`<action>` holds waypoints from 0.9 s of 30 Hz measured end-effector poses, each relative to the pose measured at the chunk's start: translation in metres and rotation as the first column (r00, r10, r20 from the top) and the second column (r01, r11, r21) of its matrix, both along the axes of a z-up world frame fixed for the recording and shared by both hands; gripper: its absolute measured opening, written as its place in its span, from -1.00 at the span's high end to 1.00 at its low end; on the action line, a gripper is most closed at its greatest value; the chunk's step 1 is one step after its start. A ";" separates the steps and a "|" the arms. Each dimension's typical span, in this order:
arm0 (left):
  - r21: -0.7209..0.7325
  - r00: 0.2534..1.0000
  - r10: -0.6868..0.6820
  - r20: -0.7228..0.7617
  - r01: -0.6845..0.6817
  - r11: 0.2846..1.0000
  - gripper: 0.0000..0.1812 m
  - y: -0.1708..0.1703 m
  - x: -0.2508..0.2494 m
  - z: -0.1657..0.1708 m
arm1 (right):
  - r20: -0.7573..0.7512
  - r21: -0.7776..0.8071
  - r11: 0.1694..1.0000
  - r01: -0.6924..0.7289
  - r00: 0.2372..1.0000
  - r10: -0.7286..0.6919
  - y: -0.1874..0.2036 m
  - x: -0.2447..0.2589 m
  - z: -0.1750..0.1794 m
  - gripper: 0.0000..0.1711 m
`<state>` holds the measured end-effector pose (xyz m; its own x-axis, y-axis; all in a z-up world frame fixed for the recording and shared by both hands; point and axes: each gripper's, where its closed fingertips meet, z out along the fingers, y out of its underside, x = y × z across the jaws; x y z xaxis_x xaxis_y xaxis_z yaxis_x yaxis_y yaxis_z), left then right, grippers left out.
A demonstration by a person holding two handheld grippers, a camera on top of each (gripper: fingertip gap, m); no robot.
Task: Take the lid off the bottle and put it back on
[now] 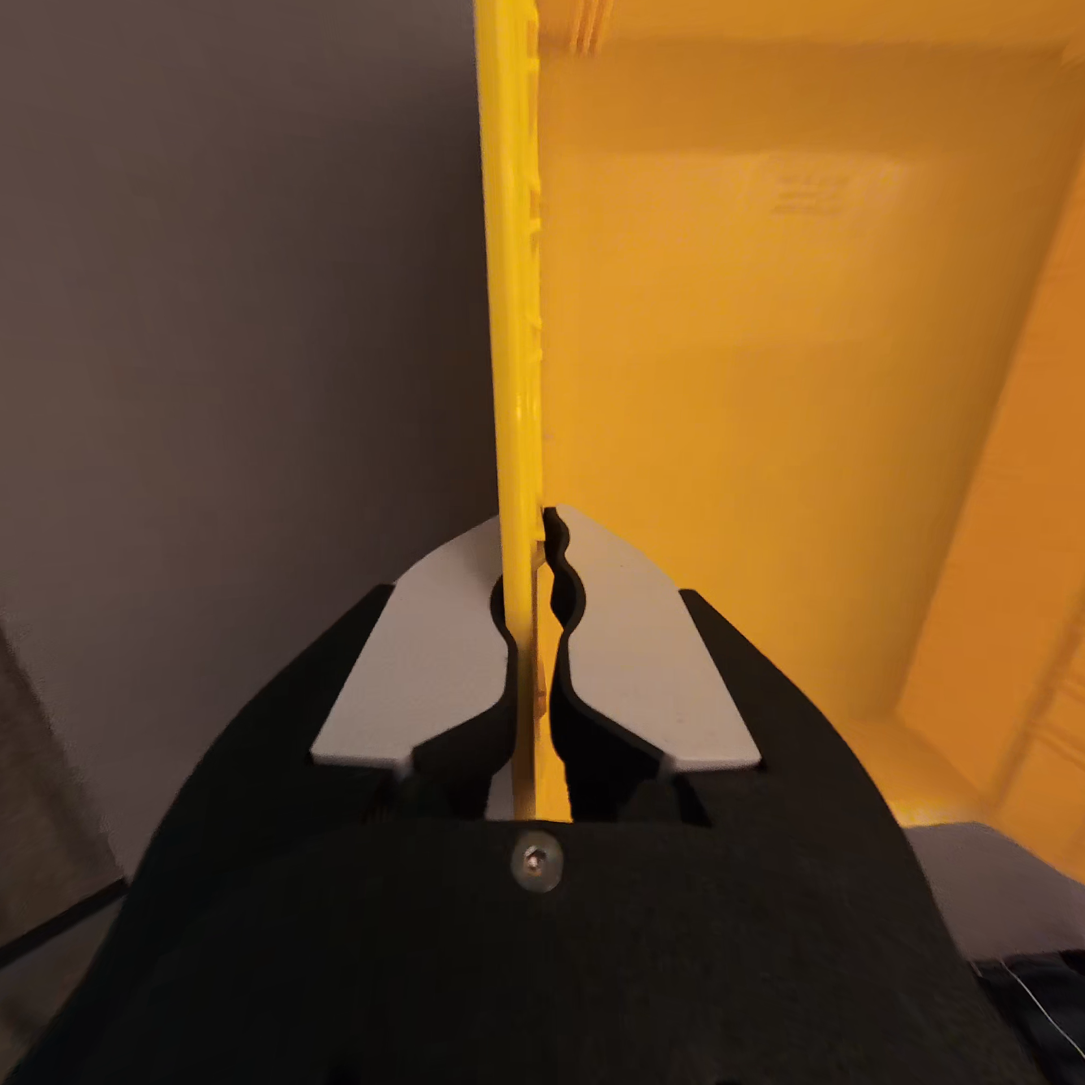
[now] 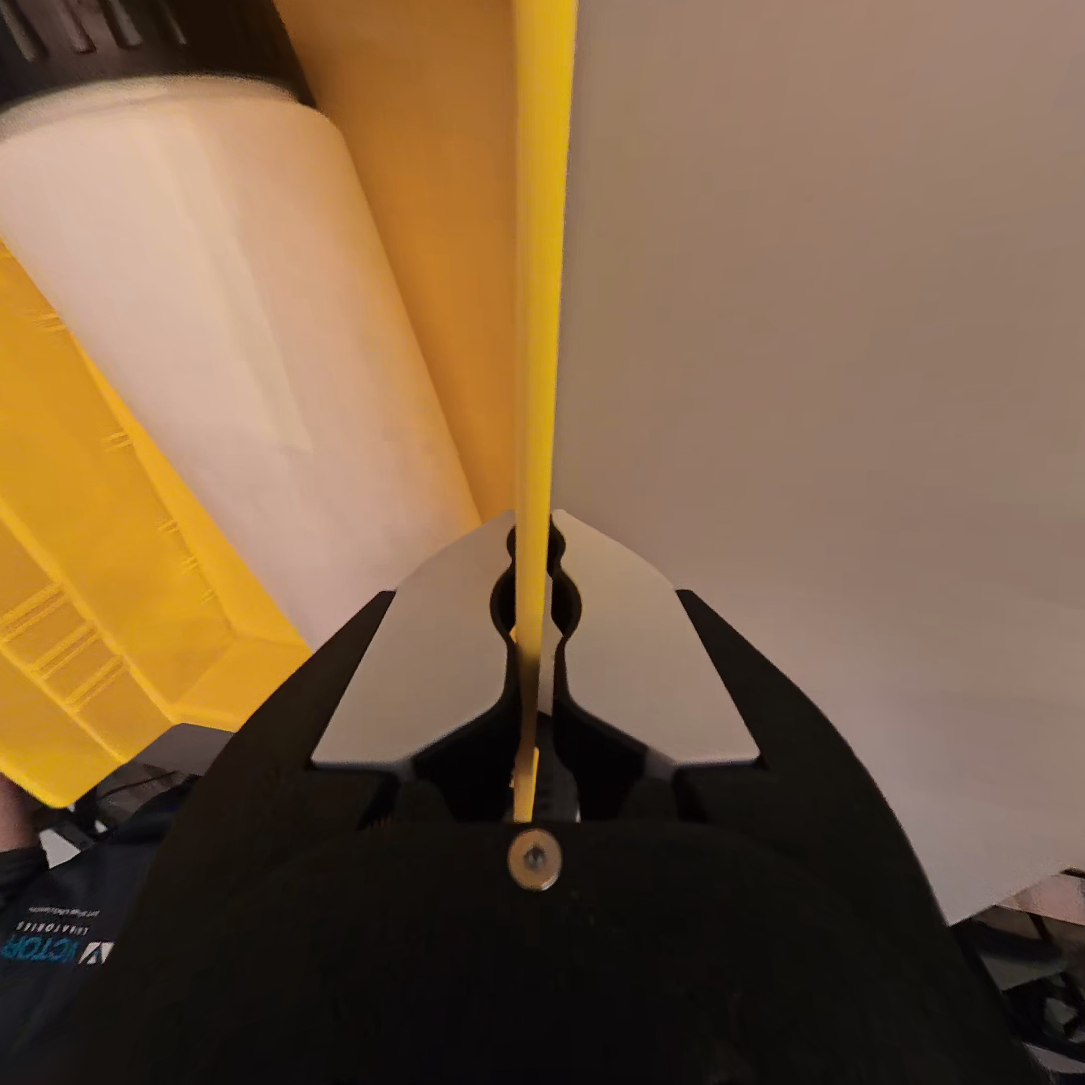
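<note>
Two grippers are seen, one per wrist view: the left gripper point(image 1: 528, 516) and the right gripper point(image 2: 534, 516), each with two grey fingers. One yellow bin point(image 1: 763, 411) is counted across both views. One white bottle point(image 2: 194, 305) is seen at left, topped by one dark lid point(image 2: 88, 35) at upper left.

The white bottle point(image 2: 194, 329) fills the yellow bin point(image 2: 105, 587) beside one wall; the opposite side point(image 1: 763, 411) lies open.

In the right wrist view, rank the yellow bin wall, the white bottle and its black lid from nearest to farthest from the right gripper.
1. Yellow bin wall: clamped in the right gripper, centre.
2. White bottle: just left, inside the bin.
3. Black lid: top left, at the bottle's far end.
</note>
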<state>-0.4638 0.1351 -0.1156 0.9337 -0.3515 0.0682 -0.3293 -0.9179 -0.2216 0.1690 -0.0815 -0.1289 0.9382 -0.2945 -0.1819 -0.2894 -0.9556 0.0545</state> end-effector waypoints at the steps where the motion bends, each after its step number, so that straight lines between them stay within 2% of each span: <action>1: -0.013 1.000 -0.023 0.020 0.023 1.000 0.94 -0.003 0.009 0.000 | -0.003 -0.004 1.000 -0.011 1.000 0.011 0.003 -0.006 0.000 0.94; 3: -0.037 0.997 -0.075 0.028 0.076 0.996 0.94 -0.010 0.025 -0.001 | 0.004 -0.010 1.000 -0.021 1.000 0.021 0.008 -0.017 0.000 0.94; 7: -0.075 0.982 -0.171 -0.081 0.165 0.983 0.90 -0.025 0.050 -0.002 | -0.011 -0.004 0.999 -0.045 0.999 0.045 0.017 -0.037 -0.001 0.94; 10: -0.117 0.968 -0.233 -0.094 0.222 0.968 0.87 -0.041 0.072 -0.002 | -0.019 -0.002 0.998 -0.061 0.998 0.061 0.021 -0.049 0.000 0.94; 13: -0.151 0.960 -0.263 -0.101 0.247 0.957 0.84 -0.056 0.091 -0.002 | -0.017 -0.002 0.999 -0.033 0.999 0.033 0.025 -0.056 0.000 0.94; 18: -0.148 0.933 -0.320 -0.164 0.298 0.943 0.75 -0.067 0.110 -0.003 | -0.025 -0.012 0.997 -0.074 0.997 0.074 0.026 -0.073 0.000 0.94; 24: -0.167 0.936 -0.336 -0.101 0.317 0.934 0.66 -0.077 0.122 0.000 | -0.025 -0.004 0.990 -0.143 0.989 0.143 0.030 -0.076 0.001 0.91; 27: -0.125 0.944 -0.326 -0.050 0.318 0.940 0.61 -0.076 0.127 0.011 | -0.008 0.046 0.987 -0.153 0.988 0.153 0.037 -0.073 0.007 0.89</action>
<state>-0.3364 0.0591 -0.1044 0.7757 -0.6278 0.0649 -0.6222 -0.7778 -0.0885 0.0963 -0.0441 -0.1215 0.9693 -0.1387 -0.2029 -0.1391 -0.9902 0.0125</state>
